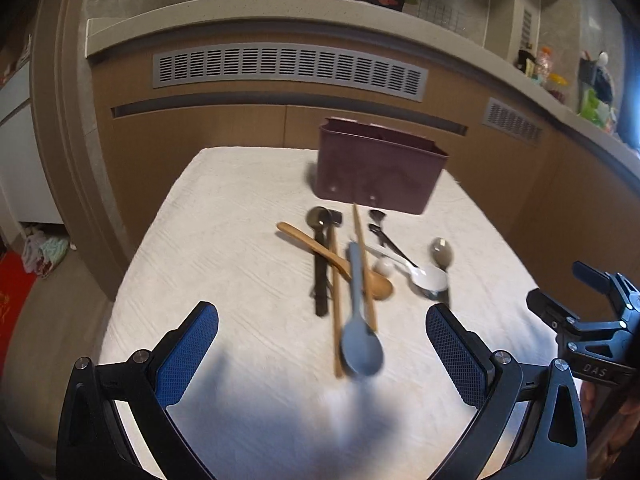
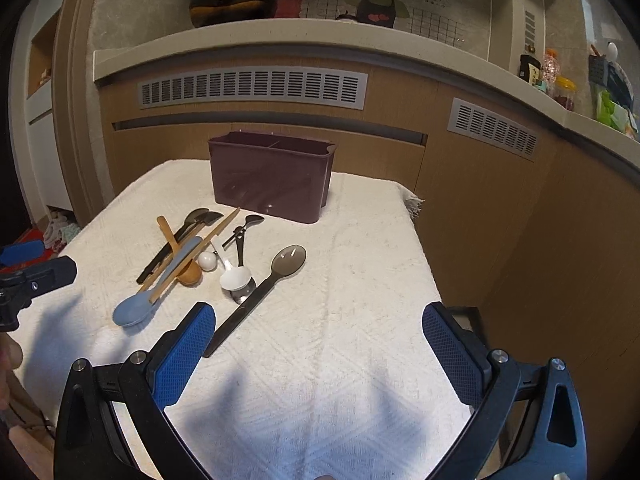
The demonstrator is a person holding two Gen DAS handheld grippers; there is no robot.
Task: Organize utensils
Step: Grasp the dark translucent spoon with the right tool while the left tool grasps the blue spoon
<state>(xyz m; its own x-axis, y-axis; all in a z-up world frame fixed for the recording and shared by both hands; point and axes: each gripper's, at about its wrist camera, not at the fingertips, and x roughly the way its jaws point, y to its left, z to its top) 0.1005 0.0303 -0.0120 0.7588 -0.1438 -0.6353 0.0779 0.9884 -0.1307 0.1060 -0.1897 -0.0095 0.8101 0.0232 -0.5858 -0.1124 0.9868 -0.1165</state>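
Note:
A pile of utensils lies on the white cloth in front of a dark purple utensil holder. The pile has a blue spoon, a wooden spoon, chopsticks, a white spoon, black utensils and a dark long-handled spoon. My left gripper is open and empty, just short of the blue spoon's bowl. My right gripper is open and empty, right of the pile.
The table with the white cloth stands against a brown counter front with grey vents. A shelf above it holds a pan and bottles. The table's right edge drops off near the counter. The other gripper shows at each view's side.

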